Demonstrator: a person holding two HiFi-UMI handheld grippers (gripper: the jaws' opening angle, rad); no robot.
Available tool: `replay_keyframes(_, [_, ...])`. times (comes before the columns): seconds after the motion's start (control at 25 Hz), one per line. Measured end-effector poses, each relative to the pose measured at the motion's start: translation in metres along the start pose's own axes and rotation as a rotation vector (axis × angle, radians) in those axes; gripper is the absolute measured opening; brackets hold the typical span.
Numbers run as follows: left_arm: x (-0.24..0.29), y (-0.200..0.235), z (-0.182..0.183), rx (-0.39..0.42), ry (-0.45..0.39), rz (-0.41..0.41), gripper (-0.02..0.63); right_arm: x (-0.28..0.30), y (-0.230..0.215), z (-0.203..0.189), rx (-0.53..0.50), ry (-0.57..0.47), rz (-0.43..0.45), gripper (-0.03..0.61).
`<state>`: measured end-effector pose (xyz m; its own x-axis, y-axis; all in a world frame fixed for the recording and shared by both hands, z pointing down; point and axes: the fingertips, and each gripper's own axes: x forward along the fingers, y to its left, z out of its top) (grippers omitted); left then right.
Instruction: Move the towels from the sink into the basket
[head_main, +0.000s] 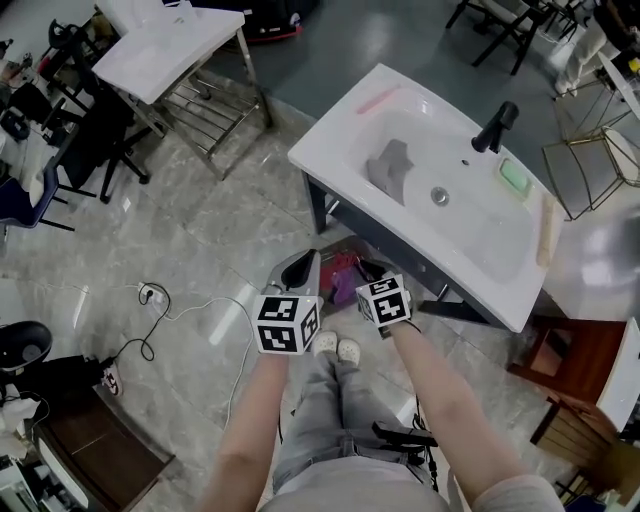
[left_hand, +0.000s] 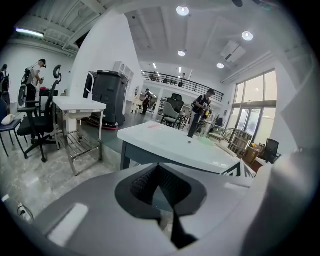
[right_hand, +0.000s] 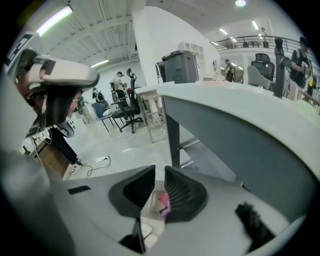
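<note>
Grey towel (head_main: 390, 168) lies crumpled in sink (head_main: 335, 135).

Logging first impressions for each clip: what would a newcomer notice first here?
The white sink fills the upper right of the head view, with a crumpled gray towel lying in its basin and a black faucet on its rim. Nearer the person, the left hand-held gripper and right hand-held gripper sit side by side, with pink and purple cloth showing between them.

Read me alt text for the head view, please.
A grey towel lies in the basin of a white sink with a black faucet. In front of it, a person holds the left gripper and right gripper, both empty.
</note>
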<state>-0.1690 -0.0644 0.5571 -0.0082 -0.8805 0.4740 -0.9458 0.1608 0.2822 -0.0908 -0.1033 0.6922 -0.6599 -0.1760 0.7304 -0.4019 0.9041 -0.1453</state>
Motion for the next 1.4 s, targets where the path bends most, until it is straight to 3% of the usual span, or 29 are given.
replay_keyframes(0.16, [-0.003,-0.007,0.01,0.017,-0.013,-0.009,0.003,-0.019,0.004,0.019,-0.018,-0.056,-0.007,0.02])
replay_keyframes(0.52, [-0.015,-0.017,0.033,0.046,-0.047,-0.023,0.003,-0.06,0.012,0.052,-0.046,-0.099,-0.011,0.018])
replay_keyframes(0.92, [-0.032,-0.034,0.074,0.085,-0.122,-0.049,0.003,-0.125,0.023,0.112,-0.015,-0.251,-0.014,0.018])
replay_keyframes(1.4, [-0.057,-0.064,0.107,0.133,-0.192,-0.118,0.003,-0.192,0.033,0.152,-0.013,-0.411,-0.073,0.018])
